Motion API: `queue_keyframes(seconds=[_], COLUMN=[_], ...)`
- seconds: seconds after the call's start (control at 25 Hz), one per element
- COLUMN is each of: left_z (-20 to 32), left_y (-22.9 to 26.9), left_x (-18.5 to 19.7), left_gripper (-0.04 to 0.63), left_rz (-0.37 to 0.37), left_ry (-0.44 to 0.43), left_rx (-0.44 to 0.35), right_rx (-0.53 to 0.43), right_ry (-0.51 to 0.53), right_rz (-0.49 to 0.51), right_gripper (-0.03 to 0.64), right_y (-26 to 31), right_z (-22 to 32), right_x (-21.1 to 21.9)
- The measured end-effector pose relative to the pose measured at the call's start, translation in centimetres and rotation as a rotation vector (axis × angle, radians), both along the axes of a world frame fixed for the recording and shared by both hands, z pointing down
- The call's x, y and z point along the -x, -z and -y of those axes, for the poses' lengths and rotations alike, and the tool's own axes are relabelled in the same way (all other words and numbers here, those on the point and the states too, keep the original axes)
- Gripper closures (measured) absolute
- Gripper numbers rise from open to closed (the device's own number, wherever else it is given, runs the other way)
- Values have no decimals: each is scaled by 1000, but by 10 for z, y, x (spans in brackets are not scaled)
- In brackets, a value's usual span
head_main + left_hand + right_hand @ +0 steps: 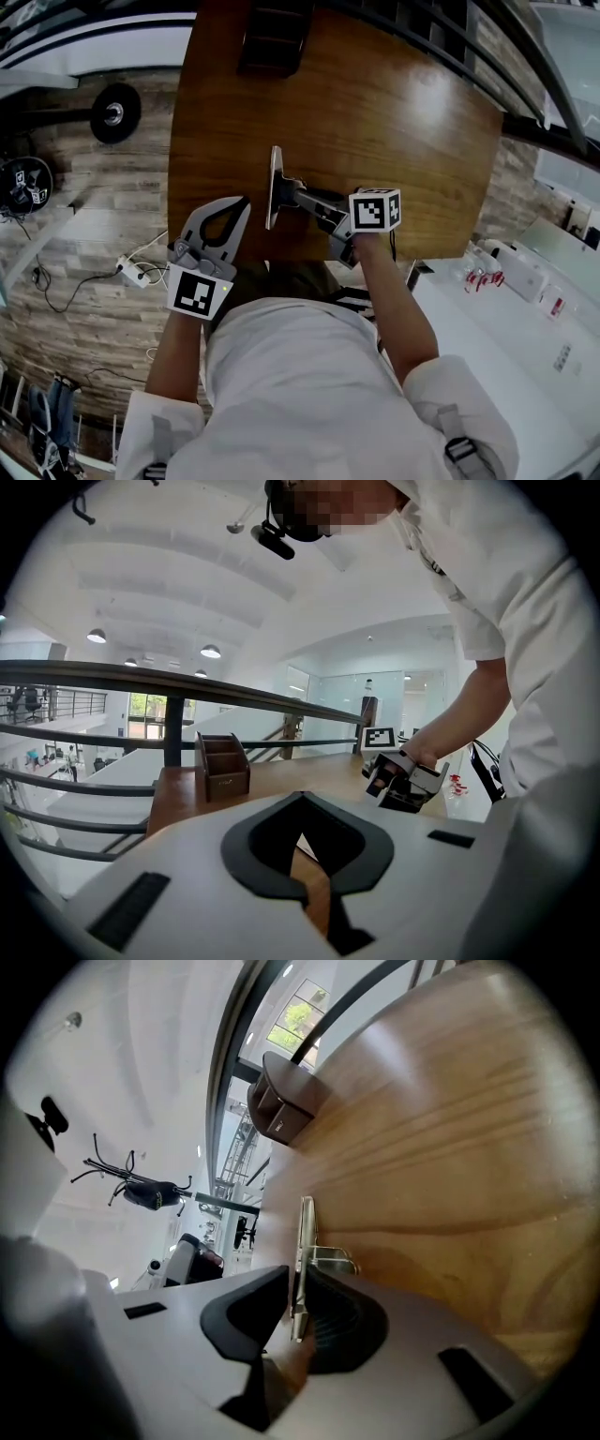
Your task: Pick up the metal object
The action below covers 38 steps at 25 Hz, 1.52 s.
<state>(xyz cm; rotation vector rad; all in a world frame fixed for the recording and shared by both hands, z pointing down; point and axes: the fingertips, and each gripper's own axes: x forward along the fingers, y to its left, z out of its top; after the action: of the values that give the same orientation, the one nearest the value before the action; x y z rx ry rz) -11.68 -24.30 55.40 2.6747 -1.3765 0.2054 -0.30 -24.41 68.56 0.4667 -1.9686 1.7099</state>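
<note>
The metal object (274,186) is a thin flat plate with a small bracket, standing on its edge on the brown wooden table (394,122). My right gripper (287,193) reaches it from the right. In the right gripper view the plate (305,1232) sits between the two dark pads, which press on both its faces, so the right gripper (300,1290) is shut on it. My left gripper (242,204) hovers at the table's near edge, left of the plate and apart from it. Its jaws (302,803) meet at the tips with nothing between them.
A dark wooden desk organiser (274,37) stands at the far edge of the table, also seen as a box (222,766) by the railing (187,682). Beyond the table's left edge, a power strip (131,272) with cables lies on the plank floor.
</note>
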Motion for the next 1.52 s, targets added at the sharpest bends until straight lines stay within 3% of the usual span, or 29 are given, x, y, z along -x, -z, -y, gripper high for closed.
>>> queue_keyframes(seconds=[0.36, 0.52, 0.6, 0.76, 0.88, 1.04, 1.16, 1.32, 1.52], left_z=[-6, -21, -26, -29, -25, -15, -1, 13, 24], left_y=[-12, -30, -27, -23, -18, 6, 38, 87, 152], left_x=[10, 12, 10, 17, 28, 37, 44, 49, 23], left_gripper=[584, 584, 584, 584, 584, 584, 584, 584, 584], left_rz=[-21, -62, -70, -83, -76, -52, -41, -51, -57], left_ry=[26, 72, 81, 101, 116, 144, 185, 250, 241], left_rx=[35, 187, 203, 228, 242, 204, 113, 52, -19], right_rx=[43, 57, 55, -34, -61, -200, -311, -548, -887], right_ry=[-27, -51, -51, 11, -13, -43, -113, -189, -279], right_rz=[32, 57, 62, 148, 168, 228, 265, 307, 333], right_gripper=[584, 588, 589, 589, 589, 589, 589, 589, 589], right_y=[-2, 1, 5, 25, 42, 87, 132, 206, 299], right_z=[2, 2, -1, 5, 14, 34, 51, 70, 82], right_x=[4, 3, -1, 14, 18, 18, 8, -12, -60])
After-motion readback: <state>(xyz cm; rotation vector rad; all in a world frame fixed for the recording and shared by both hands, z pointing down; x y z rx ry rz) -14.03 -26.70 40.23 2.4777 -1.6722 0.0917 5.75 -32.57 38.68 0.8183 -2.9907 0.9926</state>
